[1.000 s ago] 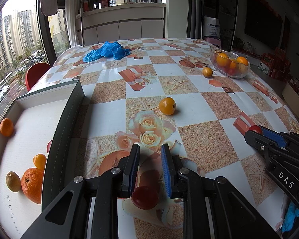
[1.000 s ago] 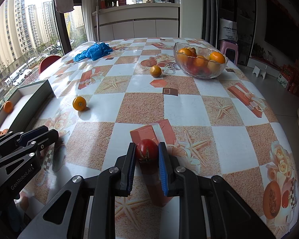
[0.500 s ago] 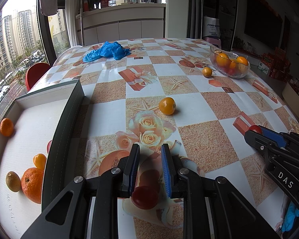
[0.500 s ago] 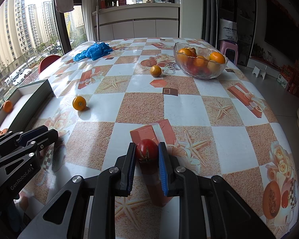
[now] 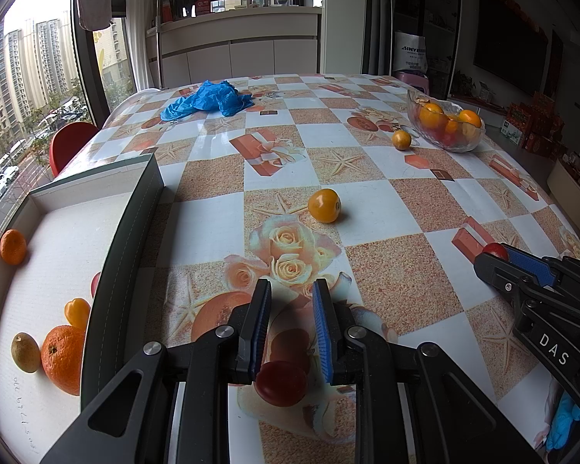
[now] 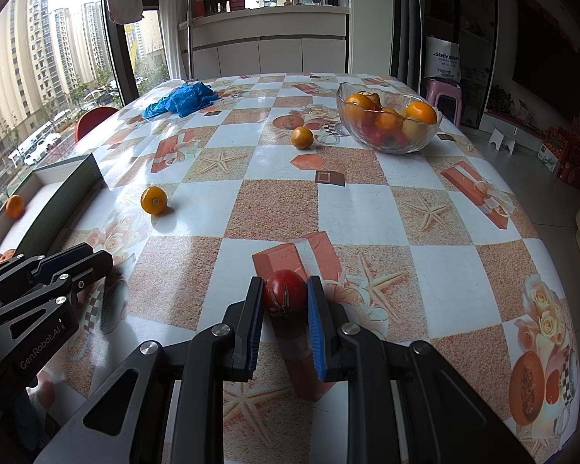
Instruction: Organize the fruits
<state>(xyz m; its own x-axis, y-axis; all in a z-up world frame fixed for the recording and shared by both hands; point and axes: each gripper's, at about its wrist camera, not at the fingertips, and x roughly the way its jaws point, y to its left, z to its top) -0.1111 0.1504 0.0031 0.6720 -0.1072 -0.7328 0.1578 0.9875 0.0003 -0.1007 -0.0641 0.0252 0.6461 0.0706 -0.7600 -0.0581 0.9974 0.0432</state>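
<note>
Nearest in each wrist view is a small red tomato clamped between blue pads. The left gripper (image 5: 292,301) has its tomato (image 5: 281,382) pinched far back, close to the base of the fingers, so the fruit looks lifted clear of the tabletop (image 5: 367,228) rather than resting on it. The right gripper (image 6: 283,297) is closed on a second tomato (image 6: 285,295) near the fingertips, its dried stem cap facing the camera. Both grippers point down at a slant, which suits carrying round fruit that would roll if set down.

Just left of the left gripper lies a shallow box (image 5: 135,224) with a dark rim. It already holds a big orange (image 5: 63,357), a small yellowish fruit (image 5: 25,352), a yellow-orange fruit (image 5: 77,311) and a mandarin (image 5: 13,246), so it appears to be one sorting place.

Beyond the left gripper a yellow-orange fruit (image 5: 324,205) sits alone on the tabletop, not yet sorted. Farther off, another orange fruit (image 5: 401,140) lies just beside a glass bowl (image 5: 460,143) of mixed fruit. Farthest from the box lies a crumpled blue glove (image 5: 208,100).
</note>
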